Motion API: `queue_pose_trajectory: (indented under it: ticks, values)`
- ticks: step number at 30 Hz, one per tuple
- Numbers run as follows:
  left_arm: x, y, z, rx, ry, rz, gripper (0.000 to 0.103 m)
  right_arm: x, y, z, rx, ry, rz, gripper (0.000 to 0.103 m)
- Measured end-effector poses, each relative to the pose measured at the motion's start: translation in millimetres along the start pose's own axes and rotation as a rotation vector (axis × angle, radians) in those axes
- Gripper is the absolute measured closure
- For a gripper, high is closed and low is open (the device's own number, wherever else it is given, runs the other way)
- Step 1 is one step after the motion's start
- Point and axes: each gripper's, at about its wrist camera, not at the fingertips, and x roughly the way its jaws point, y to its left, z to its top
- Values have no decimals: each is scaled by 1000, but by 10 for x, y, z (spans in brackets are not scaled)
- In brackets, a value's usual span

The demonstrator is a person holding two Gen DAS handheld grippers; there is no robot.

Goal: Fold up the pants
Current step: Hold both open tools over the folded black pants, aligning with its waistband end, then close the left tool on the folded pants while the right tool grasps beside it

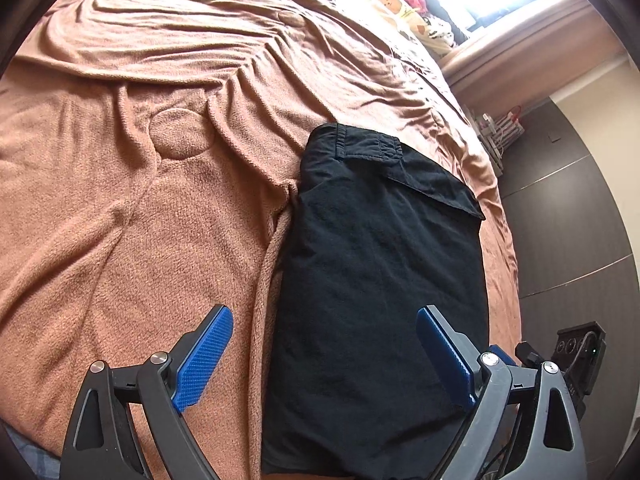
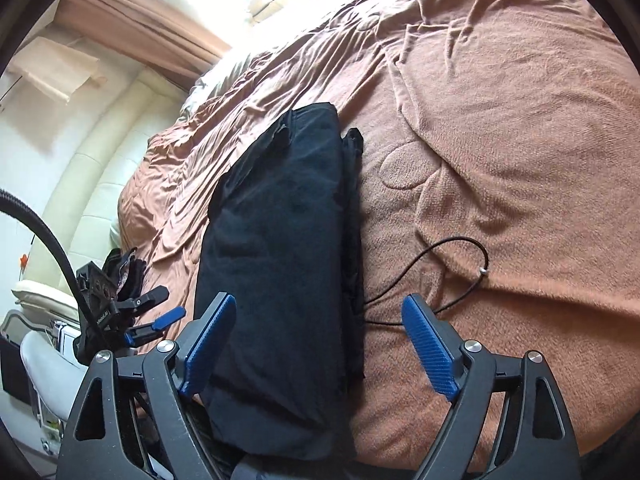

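The black pants lie folded into a compact rectangle on the brown blanket, with a pocket flap showing at the far end. My left gripper hovers open over the near half of the pants, one pad over the blanket and the other over the cloth. In the right wrist view the pants run away from me. My right gripper stands open above their near end with nothing pinched. A thin black drawstring with a white bead trails onto the blanket. The left gripper shows at that view's left edge.
The brown blanket is wrinkled across the whole bed. Bear-print pillows lie at the far end under a bright window. A cream padded headboard borders one side. Dark floor and a black socket box lie past the bed's edge.
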Motion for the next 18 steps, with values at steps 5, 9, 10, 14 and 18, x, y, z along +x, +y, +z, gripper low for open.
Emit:
queue_pose_trajectory:
  ticks: [5, 9, 10, 14, 18]
  values:
    - [146, -24, 75, 20, 15, -4, 12, 269, -51, 166, -5, 36, 39, 18]
    - [259, -43, 128, 28, 29, -15, 35, 448, -80, 265, -12, 52, 55, 18]
    - [283, -49, 142, 29, 30, -19, 36, 491, -91, 288, -12, 58, 57, 19]
    - [382, -42, 198, 29, 43, -25, 38, 655, -119, 348, -10, 81, 84, 29]
    - [520, 12, 255, 17, 66, -29, 38, 842, -173, 396, 3, 110, 104, 30]
